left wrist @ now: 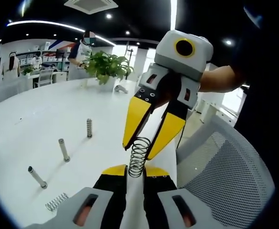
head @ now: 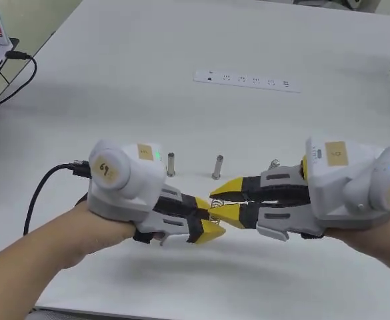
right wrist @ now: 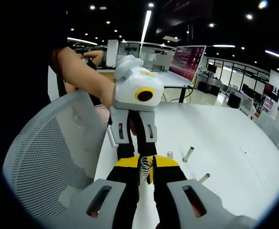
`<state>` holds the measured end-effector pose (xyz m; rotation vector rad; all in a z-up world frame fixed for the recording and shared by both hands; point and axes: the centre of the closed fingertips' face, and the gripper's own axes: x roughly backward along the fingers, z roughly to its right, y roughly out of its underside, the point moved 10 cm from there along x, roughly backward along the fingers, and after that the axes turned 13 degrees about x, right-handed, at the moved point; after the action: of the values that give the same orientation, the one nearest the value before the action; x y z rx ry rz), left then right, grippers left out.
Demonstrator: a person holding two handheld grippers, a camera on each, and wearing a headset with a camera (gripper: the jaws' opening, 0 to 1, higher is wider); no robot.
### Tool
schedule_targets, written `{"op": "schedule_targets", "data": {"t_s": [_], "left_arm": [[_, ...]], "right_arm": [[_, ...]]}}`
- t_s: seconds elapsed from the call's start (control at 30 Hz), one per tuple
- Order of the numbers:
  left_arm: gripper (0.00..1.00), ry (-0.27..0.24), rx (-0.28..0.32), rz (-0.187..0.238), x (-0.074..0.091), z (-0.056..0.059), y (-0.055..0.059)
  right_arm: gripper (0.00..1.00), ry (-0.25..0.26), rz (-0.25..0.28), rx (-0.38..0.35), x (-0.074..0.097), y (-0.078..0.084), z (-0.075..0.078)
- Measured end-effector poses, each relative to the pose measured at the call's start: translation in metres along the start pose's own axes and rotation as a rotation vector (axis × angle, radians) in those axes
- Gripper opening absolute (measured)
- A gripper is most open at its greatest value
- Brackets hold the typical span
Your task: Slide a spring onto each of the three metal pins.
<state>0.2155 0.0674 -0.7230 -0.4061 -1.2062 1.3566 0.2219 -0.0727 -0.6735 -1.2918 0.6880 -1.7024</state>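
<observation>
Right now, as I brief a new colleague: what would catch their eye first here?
The two grippers meet tip to tip in the middle of the head view, the left gripper and the right gripper both closed on one spring. Behind them on the table stand a pin already wearing a spring and two bare pins.

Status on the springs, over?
Left gripper and right gripper both shut on one coiled metal spring, mid-air. One upright metal pin sprung, two bare pins. Spare spring loose on white table.
</observation>
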Motion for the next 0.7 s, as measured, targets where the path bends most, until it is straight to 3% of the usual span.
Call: {"op": "schedule_targets", "data": {"t_s": [0.5, 0.7], "left_arm": [[0.30, -0.085, 0.028, 0.020, 0.014, -0.012, 0.001], [0.35, -0.120, 0.043, 0.026, 0.023, -0.017, 0.003]], "right_arm": [[0.07, 0.022, -0.013, 0.038, 0.001, -0.002, 0.002], [0.07, 0.045, -0.012, 0.057, 0.003, -0.002, 0.004]]}}
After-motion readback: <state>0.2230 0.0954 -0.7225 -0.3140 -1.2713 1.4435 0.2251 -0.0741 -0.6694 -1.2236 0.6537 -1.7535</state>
